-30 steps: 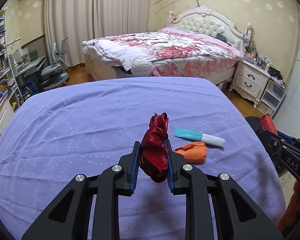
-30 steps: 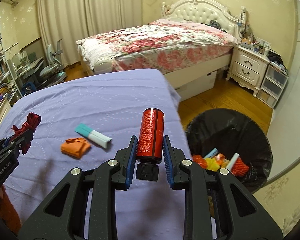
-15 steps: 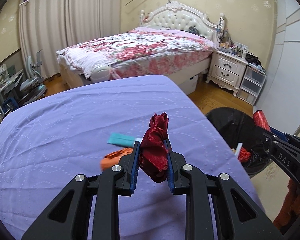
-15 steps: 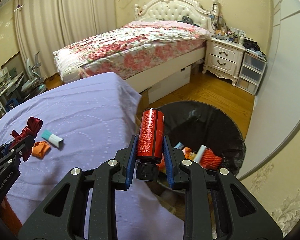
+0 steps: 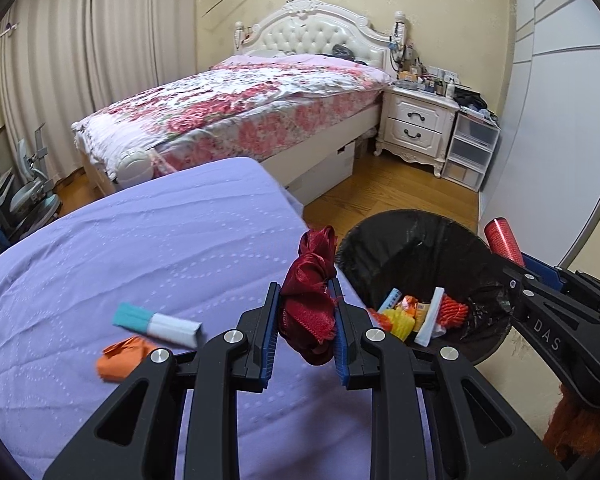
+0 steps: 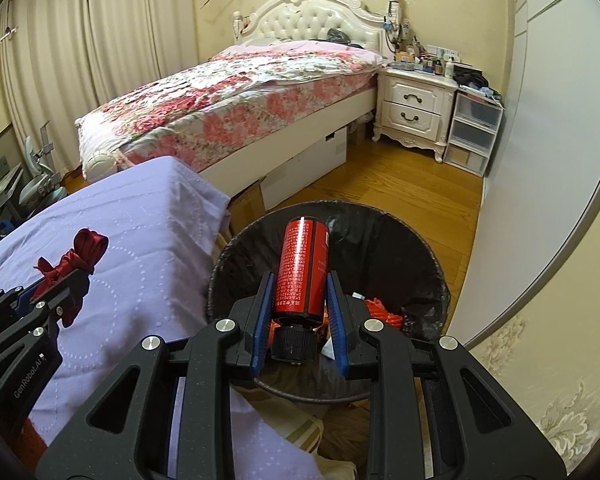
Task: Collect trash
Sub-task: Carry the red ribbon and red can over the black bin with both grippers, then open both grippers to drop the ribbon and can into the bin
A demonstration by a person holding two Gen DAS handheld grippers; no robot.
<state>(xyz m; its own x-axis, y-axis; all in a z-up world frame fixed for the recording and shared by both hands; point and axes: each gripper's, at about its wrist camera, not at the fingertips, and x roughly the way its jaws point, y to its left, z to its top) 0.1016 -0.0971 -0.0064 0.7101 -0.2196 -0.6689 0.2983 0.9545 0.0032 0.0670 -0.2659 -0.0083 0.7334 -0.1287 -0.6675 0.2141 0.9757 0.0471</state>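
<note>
Right tool (image 6: 300,312) is clamping a red bottle (image 6: 302,270) cap-end toward the camera, jaws closed to the bottle's width. Over the last second it has been swinging off the table and is now sitting directly above the black-lined bin (image 6: 412,248). Bottle is ready to drop; opening the jaws should do it.

Left tool (image 5: 305,322) is pinching a crumpled dark red cloth (image 5: 310,300), jaws narrow, cloth bulging out above them. It has been tracking right too: the bin (image 5: 420,236) is now in its view, just beside the table edge, but the cloth is hanging over the purple table cover (image 5: 140,240), not the bin yet. Needs a bit more travel right.

Bin is already holding mixed trash (image 5: 420,314), orange and yellow bits plus a white tube.

Left on the table: a teal-and-white tube (image 5: 156,323) and an orange wad (image 5: 122,356), touching or nearly so. So two items in transit, two more to fetch.
</note>
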